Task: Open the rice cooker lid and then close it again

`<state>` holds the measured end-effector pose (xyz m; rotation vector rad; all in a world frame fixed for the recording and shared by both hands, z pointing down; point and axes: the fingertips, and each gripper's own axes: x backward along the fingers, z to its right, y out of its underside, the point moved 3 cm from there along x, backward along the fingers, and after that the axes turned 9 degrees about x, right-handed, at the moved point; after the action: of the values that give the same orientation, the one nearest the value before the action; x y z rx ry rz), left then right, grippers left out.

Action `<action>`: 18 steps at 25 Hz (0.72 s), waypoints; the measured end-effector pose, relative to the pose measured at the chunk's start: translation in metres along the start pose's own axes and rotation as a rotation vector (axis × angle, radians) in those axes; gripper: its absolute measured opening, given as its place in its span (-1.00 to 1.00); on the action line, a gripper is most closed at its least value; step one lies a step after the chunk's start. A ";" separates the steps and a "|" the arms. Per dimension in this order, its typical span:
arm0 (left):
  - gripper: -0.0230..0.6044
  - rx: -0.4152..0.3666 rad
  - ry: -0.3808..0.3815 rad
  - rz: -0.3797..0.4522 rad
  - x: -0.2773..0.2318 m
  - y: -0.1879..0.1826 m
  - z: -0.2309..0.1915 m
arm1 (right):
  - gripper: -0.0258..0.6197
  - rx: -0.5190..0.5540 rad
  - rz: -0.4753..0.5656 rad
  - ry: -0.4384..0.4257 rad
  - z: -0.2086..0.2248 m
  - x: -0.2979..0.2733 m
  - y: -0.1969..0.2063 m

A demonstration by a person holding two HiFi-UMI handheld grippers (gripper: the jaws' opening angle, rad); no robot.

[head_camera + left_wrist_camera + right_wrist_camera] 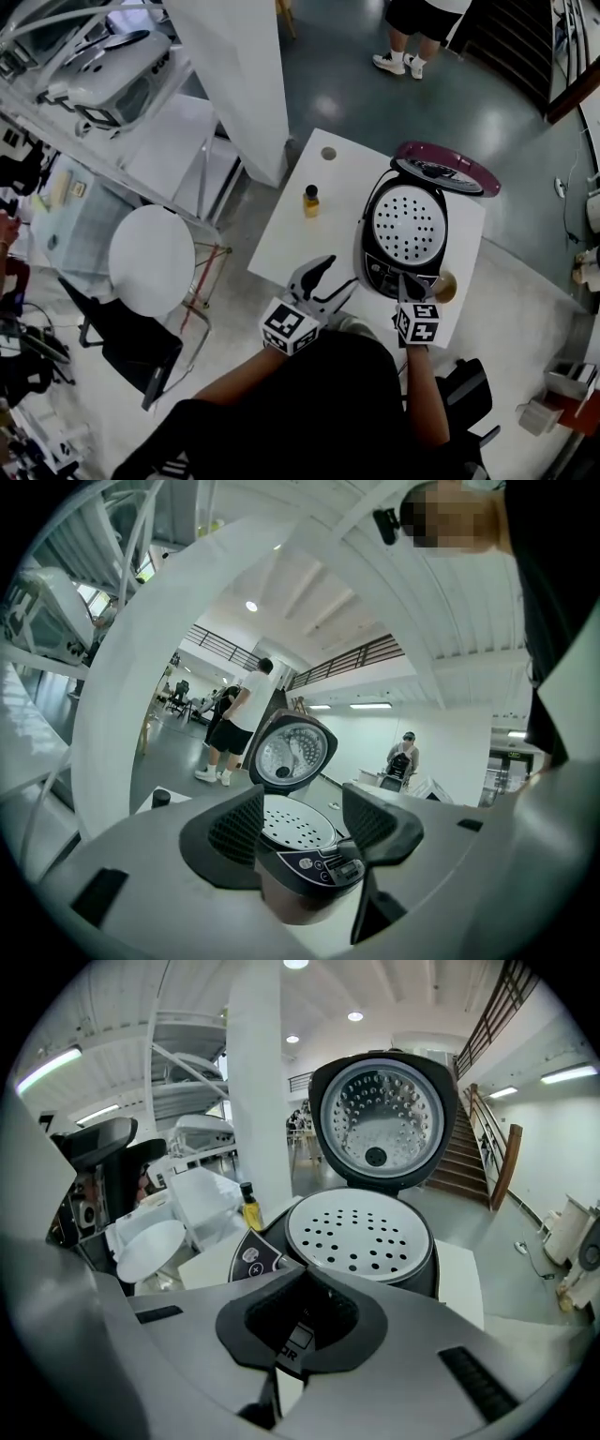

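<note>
A white table (281, 234) fills the centre of the head view. On its right half stands the rice cooker (405, 234), its lid (448, 167) raised at the upper right. At lower centre, the left tool (330, 279) gapes empty. The right tool (401, 283) is pinched together at the cooker's front panel. A small bottle (310, 201) stands left of the cooker.

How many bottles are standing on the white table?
1. The small yellow bottle stands left of the open rice cooker, apart from it. Another could hide behind the cooker.
</note>
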<state>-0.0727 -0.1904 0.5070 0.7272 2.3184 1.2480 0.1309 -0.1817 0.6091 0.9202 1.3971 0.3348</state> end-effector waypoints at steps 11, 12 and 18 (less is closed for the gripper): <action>-0.15 -0.006 0.025 -0.002 0.006 0.001 0.010 | -0.92 -0.032 0.013 0.007 -0.003 -0.001 0.007; -0.15 -0.007 0.025 -0.001 0.006 0.002 0.011 | -0.92 -0.037 0.015 0.006 -0.003 -0.002 0.007; -0.15 -0.007 0.028 0.001 0.003 0.005 0.018 | -0.92 -0.099 0.084 -0.076 -0.004 -0.001 0.009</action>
<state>-0.0635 -0.1745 0.5010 0.7130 2.3355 1.2736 0.1292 -0.1755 0.6166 0.9025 1.2632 0.4250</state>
